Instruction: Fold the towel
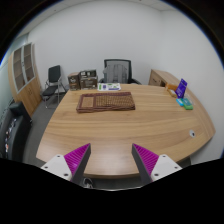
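A brown patterned towel (100,101) lies flat on the far side of the large wooden table (120,130), well beyond the fingers. My gripper (110,160) hovers over the table's near edge. Its two fingers, with magenta pads (76,157), stand wide apart with nothing between them.
Beyond the towel lie some papers or a book (109,86). A purple box (181,87) and teal items (184,101) sit at the table's right end. Office chairs (117,69) stand behind the table, one (53,80) at far left beside a wooden cabinet (25,75).
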Action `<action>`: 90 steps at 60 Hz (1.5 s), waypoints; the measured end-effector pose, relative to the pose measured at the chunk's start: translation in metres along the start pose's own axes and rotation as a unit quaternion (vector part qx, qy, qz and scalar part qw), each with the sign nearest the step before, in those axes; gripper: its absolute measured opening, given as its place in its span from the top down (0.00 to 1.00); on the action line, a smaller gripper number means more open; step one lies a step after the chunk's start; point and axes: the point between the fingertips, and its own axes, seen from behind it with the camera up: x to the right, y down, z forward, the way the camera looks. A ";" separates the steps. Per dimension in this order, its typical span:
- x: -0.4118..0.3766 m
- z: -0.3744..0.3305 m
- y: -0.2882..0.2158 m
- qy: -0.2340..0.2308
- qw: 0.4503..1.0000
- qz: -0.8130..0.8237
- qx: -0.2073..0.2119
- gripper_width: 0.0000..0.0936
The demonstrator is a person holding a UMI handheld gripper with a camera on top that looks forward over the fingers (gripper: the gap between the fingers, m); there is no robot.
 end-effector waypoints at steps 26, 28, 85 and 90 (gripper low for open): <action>-0.184 0.275 -0.128 -0.072 0.996 -0.040 0.019 0.10; -0.188 0.294 -0.133 -0.067 0.997 -0.040 0.014 0.10; -0.219 0.279 -0.244 -0.200 0.977 0.026 0.067 0.95; -0.180 0.291 -0.247 -0.185 0.980 0.044 0.065 0.95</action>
